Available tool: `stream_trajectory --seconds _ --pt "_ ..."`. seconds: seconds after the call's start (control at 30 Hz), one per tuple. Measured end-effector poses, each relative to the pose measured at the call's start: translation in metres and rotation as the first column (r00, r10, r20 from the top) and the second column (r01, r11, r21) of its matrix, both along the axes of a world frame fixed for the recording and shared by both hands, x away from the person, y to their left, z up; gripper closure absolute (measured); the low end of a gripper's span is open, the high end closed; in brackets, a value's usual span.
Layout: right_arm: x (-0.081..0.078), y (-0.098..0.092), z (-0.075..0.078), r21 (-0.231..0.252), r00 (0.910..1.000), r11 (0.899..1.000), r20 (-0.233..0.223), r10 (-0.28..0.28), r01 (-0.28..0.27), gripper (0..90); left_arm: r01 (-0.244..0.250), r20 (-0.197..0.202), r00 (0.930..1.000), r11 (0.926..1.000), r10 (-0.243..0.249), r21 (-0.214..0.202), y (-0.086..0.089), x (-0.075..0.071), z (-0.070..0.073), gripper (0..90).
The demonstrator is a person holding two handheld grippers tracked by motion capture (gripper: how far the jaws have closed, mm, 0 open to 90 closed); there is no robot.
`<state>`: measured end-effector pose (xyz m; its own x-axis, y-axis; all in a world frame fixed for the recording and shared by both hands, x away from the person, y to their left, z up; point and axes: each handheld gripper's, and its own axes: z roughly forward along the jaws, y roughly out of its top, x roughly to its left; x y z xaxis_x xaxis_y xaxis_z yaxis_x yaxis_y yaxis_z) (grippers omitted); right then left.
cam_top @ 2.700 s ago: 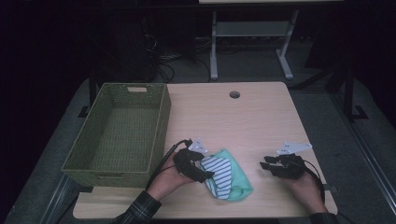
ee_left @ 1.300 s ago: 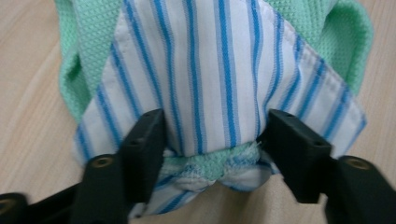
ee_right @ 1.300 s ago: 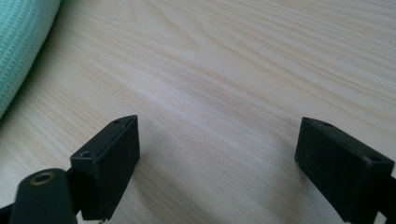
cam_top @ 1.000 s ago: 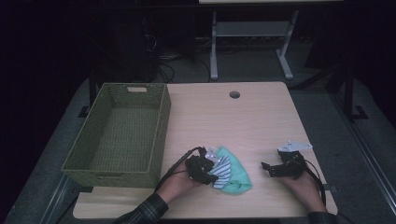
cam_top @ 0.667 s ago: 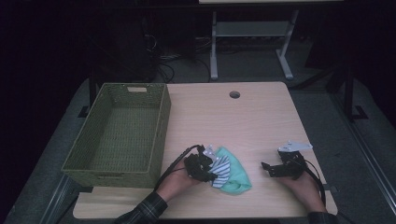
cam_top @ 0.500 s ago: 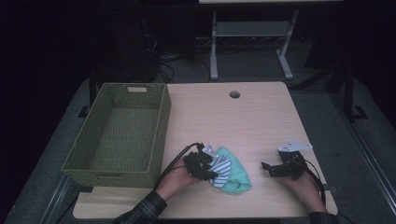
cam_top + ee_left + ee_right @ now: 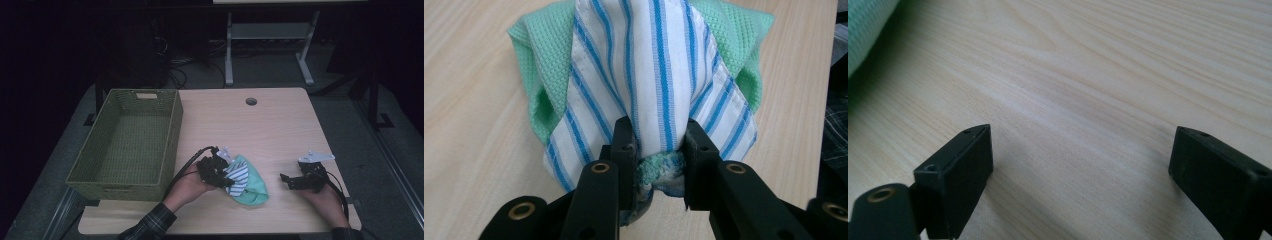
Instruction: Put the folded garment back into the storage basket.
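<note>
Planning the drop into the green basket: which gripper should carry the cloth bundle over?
Left. The left gripper is already clamped on the cloth bundle beside the basket; the right gripper rests open, farther off.

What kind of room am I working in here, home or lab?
Likely a lab or workshop: a plain wooden table with a cable hole, loose cables on the floor, and a metal stand behind in a dark room.

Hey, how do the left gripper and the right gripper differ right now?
The left gripper is clamped on the striped cloth; the right gripper holds nothing. The left's jaws stand narrow, having just been closing on the cloth; the right's stand wide over bare table. Both are black and hand-held.
</note>
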<state>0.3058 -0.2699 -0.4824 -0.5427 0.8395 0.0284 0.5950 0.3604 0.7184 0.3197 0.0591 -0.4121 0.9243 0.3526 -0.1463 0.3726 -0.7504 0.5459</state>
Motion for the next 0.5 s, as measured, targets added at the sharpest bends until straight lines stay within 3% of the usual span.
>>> stream_trajectory --seconds 0.5 --pt "0.000 0.000 0.000 0.001 1.0000 1.000 -0.001 -0.002 0.002 10.0 -0.004 0.012 0.9999 0.9999 0.005 -0.016 0.021 0.011 0.042 72.0"
